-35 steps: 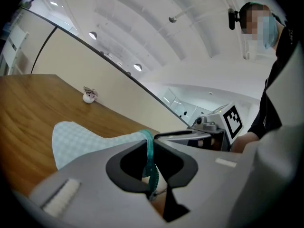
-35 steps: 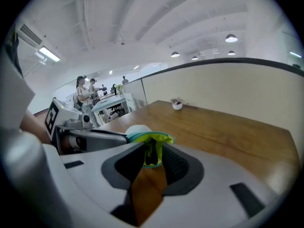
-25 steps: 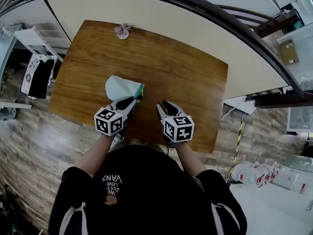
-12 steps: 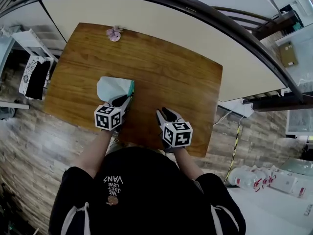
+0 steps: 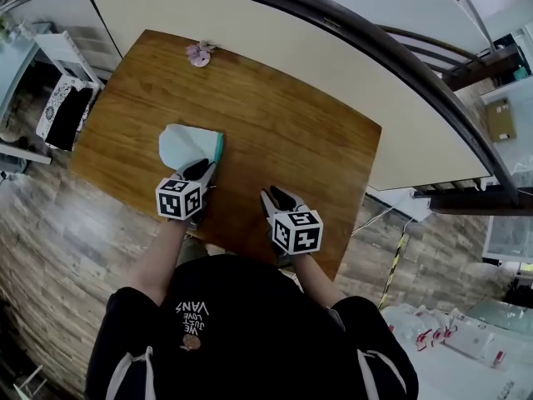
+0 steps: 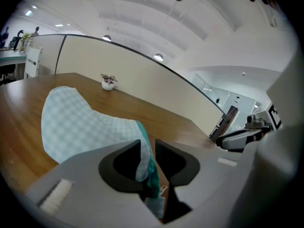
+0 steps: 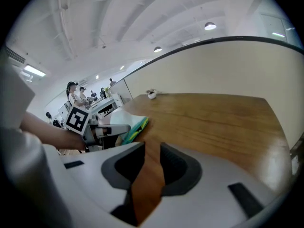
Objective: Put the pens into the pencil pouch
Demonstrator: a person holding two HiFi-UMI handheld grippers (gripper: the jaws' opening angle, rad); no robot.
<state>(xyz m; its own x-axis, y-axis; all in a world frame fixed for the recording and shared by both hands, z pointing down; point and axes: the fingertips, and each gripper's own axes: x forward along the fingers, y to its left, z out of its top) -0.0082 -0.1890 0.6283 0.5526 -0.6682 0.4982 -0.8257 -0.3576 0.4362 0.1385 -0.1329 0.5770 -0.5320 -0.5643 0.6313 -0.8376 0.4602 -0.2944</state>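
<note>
1. A wooden surface (image 5: 291, 132) is standing against a cream partition (image 5: 275, 36) that is carrying a dark curved top edge.
2. A small potted plant (image 5: 199, 53) is sitting at the surface's far edge.
3. A white rack (image 5: 65, 52) is standing off the surface's left end on a wood-pattern floor (image 5: 58, 240), with a black-and-white cloth (image 5: 67, 115) hanging just beside it.
4. White containers (image 5: 433, 336) are lying on the floor at lower right; their kind is not showing clearly.

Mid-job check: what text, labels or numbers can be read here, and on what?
"WE JUST LOVE VANS": on the person's black shirt, upside down in the head view.
Round emblem under it: too small to read.
Cubes on left gripper (fingers opening, pencil pouch edge between them) and right gripper: marker squares, no words.
Pencil pouch: no print visible.
</note>
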